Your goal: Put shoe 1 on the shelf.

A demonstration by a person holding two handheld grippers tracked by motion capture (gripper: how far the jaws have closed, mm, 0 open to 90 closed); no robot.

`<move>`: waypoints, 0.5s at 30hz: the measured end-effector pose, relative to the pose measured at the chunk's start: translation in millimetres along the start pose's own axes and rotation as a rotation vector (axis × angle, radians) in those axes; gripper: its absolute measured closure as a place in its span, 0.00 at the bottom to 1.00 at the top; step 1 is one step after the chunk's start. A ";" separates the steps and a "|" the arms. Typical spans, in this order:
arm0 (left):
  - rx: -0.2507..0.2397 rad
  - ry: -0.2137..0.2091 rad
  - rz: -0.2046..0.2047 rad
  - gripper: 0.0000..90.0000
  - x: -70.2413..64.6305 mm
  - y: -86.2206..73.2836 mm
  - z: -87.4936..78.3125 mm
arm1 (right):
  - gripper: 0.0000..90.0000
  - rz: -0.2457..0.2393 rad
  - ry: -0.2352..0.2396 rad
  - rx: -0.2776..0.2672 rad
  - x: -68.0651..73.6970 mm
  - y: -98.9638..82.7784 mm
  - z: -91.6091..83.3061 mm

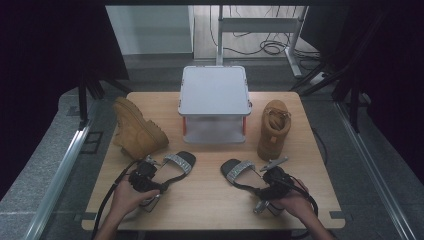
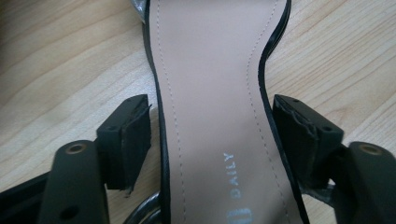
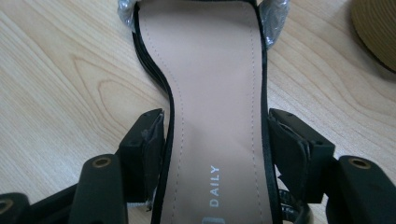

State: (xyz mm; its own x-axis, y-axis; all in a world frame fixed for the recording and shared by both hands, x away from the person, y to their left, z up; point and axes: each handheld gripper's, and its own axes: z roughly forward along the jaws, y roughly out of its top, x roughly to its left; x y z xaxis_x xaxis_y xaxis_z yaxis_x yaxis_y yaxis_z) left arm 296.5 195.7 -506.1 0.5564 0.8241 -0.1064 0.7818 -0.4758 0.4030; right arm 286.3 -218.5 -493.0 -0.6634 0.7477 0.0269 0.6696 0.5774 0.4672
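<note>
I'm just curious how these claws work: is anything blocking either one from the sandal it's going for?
Nothing visible does. The left claw straddles the left sandal and the right claw straddles the right sandal, each insole lying directly between open jaws.

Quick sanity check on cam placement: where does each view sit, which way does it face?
High view: above the person's side, facing forward and down on the table; hands show, left gripper, right gripper.
Left gripper view: rides the gripper, looks along its jaws straddling the left sandal.
Right gripper view: same, jaws beside the right sandal.
Shared: both sandals also appear in the high view.
</note>
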 end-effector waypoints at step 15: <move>-0.022 -0.016 -0.045 0.45 1.0 -1.6 3.3 | 0.46 0.033 0.016 0.050 -3.1 2.9 9.4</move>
State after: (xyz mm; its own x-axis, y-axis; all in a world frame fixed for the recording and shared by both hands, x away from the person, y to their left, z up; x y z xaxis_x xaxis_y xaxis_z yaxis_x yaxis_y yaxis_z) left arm 296.7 196.3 -509.8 0.5251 0.8396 -0.1390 0.8000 -0.4312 0.4173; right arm 293.4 -216.1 -500.0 -0.6460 0.7613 0.0560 0.7067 0.5688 0.4207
